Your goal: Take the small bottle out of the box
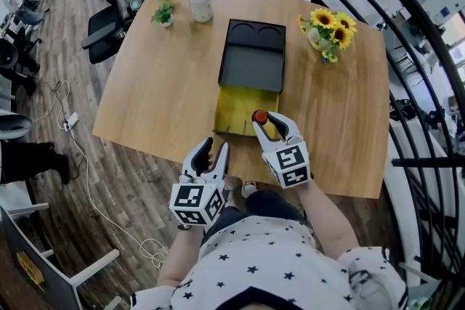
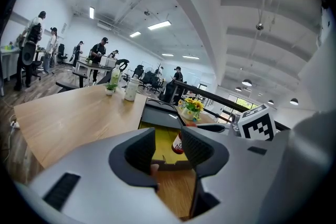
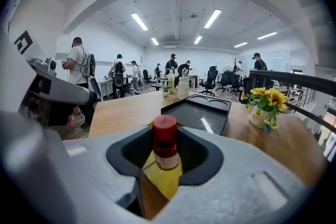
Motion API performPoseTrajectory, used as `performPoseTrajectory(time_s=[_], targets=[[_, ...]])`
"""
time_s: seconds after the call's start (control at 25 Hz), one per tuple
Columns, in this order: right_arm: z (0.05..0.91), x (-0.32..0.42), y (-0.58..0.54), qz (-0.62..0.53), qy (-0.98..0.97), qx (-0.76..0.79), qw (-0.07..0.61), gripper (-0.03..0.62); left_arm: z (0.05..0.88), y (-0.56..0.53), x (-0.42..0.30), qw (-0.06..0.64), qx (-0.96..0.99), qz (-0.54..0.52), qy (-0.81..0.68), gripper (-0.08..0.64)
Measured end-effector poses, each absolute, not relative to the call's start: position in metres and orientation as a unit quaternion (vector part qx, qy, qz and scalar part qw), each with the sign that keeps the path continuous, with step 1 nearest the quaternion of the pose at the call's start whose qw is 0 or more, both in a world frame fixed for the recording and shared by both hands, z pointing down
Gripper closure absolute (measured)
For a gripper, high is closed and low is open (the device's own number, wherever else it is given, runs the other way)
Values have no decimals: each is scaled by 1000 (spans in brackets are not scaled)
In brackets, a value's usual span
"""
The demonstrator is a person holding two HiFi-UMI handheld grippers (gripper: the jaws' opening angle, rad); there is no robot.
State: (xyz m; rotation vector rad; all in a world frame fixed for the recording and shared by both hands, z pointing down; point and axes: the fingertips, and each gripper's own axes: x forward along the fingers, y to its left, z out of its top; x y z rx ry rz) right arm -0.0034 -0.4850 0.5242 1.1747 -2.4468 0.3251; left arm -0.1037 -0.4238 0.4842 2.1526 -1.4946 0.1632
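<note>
The lift-out step is in hand. The right gripper (image 1: 270, 125), just below centre of the head view, pinches the bottle (image 3: 165, 153). Its own view shows the red cap standing upright between the two jaws and the yellow body held between them lower down. In the head view the bottle sits at the lower right corner of the box (image 1: 234, 107), over the near edge of its yellow inside. I cannot tell whether its base has cleared the box floor.

The left gripper (image 1: 214, 149) hangs at lower centre-left, just off the near edge of the counter (image 1: 160, 91). Its jaws are spread with nothing between them, and it is apart from the box.

My judgement is that the grasp is made and the bottle is only part of the way out. The next move calls for a straight rise that keeps the bottle upright until its base is above the box's front wall. It should then travel toward bare counter to the right of the box or below it, with grip pressure kept steady. The left gripper could steady the box if it drags along.
</note>
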Motion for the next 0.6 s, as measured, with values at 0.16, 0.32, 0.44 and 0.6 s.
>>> performPoseTrajectory(time_s=[0.16, 0.32, 0.44, 0.6], targets=[[515, -2, -470, 105, -876, 428, 199, 453, 481, -409, -104, 252, 796, 56, -548, 413], [506, -1, -454, 93, -875, 435, 192, 453, 479, -394, -106, 248, 799, 52, -546, 413], [499, -4, -438, 88, -874, 441, 183, 453, 477, -380, -109, 243, 802, 49, -544, 413], [489, -6, -418, 80, -874, 448, 174, 453, 473, -362, -113, 238, 804, 44, -543, 413]])
